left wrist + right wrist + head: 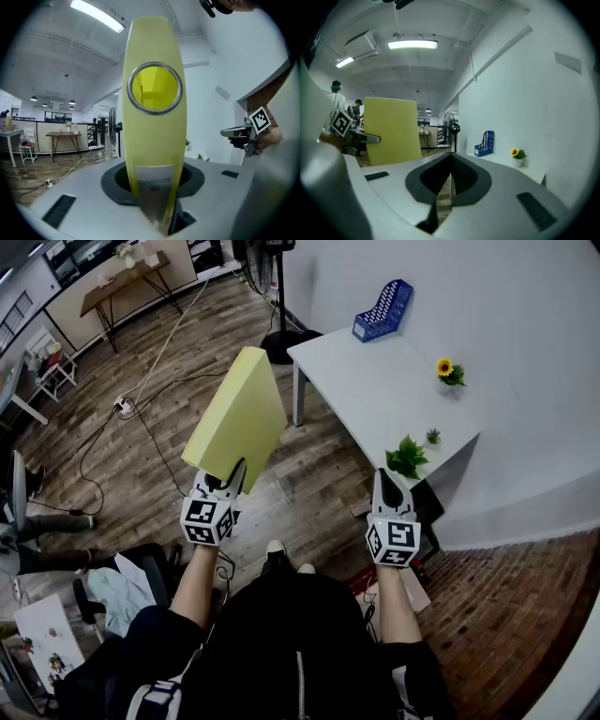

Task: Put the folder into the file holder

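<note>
The folder (152, 140) is filling the gap of my left tongs (226, 478) and hiding their pads, and the print on its spine label (153, 180) is blurring past reading. Far ahead of my right tongs (451, 164), the file holder (485, 143) is showing too small to tell its compartments.

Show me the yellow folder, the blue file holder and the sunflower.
yellow folder (239, 413), head view, middle of its flat cover.
blue file holder (384, 307), head view, its slotted side wall.
sunflower (444, 366), head view, its yellow bloom.
</note>
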Demonstrator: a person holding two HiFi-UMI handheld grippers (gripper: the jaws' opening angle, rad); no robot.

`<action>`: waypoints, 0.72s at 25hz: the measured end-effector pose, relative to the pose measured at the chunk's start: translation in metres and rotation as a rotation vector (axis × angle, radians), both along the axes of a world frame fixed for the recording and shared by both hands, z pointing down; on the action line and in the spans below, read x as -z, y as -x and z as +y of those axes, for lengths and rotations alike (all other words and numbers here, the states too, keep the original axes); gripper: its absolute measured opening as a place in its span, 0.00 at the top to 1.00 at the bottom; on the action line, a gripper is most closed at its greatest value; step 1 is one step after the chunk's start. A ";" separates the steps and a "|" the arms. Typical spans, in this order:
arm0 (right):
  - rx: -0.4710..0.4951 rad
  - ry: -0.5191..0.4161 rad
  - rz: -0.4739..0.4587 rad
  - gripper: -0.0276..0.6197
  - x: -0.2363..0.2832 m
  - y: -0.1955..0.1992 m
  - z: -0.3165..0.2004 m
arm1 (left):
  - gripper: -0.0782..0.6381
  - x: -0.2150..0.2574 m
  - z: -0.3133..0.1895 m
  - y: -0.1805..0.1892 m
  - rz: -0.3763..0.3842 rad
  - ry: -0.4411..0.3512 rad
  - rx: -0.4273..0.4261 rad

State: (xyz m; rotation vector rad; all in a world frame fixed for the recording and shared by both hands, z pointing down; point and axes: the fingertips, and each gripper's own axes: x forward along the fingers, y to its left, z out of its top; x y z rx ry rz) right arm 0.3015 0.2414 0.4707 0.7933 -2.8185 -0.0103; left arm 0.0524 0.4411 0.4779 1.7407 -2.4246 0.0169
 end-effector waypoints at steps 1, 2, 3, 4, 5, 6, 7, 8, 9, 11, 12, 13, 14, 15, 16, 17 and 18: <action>-0.001 0.003 -0.002 0.95 0.000 0.001 0.000 | 0.67 0.000 0.000 0.001 0.001 0.000 0.000; -0.002 0.006 -0.004 0.95 -0.001 0.001 -0.001 | 0.67 -0.001 -0.001 0.002 0.001 0.000 0.000; -0.004 0.009 -0.005 0.95 -0.002 0.002 -0.001 | 0.67 -0.002 -0.001 0.002 0.002 0.000 -0.001; -0.005 0.011 -0.005 0.95 -0.003 0.003 -0.001 | 0.67 -0.002 -0.002 0.003 0.003 0.001 -0.002; -0.005 0.015 -0.005 0.95 -0.004 0.005 -0.001 | 0.67 -0.003 -0.003 0.005 0.004 0.002 -0.003; -0.004 0.019 -0.004 0.95 -0.005 0.007 -0.001 | 0.67 -0.004 -0.004 0.006 0.005 0.004 -0.004; -0.002 0.023 -0.002 0.95 -0.007 0.010 -0.001 | 0.67 -0.005 -0.005 0.009 0.007 0.004 -0.005; 0.001 0.025 0.000 0.95 -0.007 0.013 -0.002 | 0.67 -0.005 -0.007 0.011 0.009 0.005 -0.006; 0.003 0.026 0.004 0.95 -0.007 0.016 -0.002 | 0.67 -0.005 -0.008 0.014 0.011 0.004 -0.007; -0.001 0.030 0.016 0.95 -0.008 0.023 -0.004 | 0.67 -0.005 -0.011 0.021 0.015 0.003 -0.013; -0.006 0.034 0.020 0.95 -0.009 0.027 -0.005 | 0.67 -0.006 -0.013 0.024 0.016 0.003 -0.015; -0.011 0.038 0.021 0.95 -0.010 0.031 -0.007 | 0.67 -0.007 -0.015 0.029 0.017 0.004 -0.018; -0.015 0.042 0.020 0.95 -0.011 0.035 -0.008 | 0.67 -0.009 -0.017 0.033 0.018 0.004 -0.021; -0.018 0.045 0.019 0.95 -0.013 0.039 -0.009 | 0.67 -0.010 -0.018 0.037 0.021 0.005 -0.023; -0.019 0.047 0.020 0.95 -0.014 0.043 -0.011 | 0.67 -0.012 -0.020 0.042 0.025 0.005 -0.027; -0.020 0.049 0.022 0.95 -0.015 0.048 -0.012 | 0.67 -0.014 -0.023 0.047 0.028 0.006 -0.031; -0.022 0.051 0.023 0.95 -0.016 0.053 -0.013 | 0.67 -0.014 -0.025 0.052 0.030 0.005 -0.035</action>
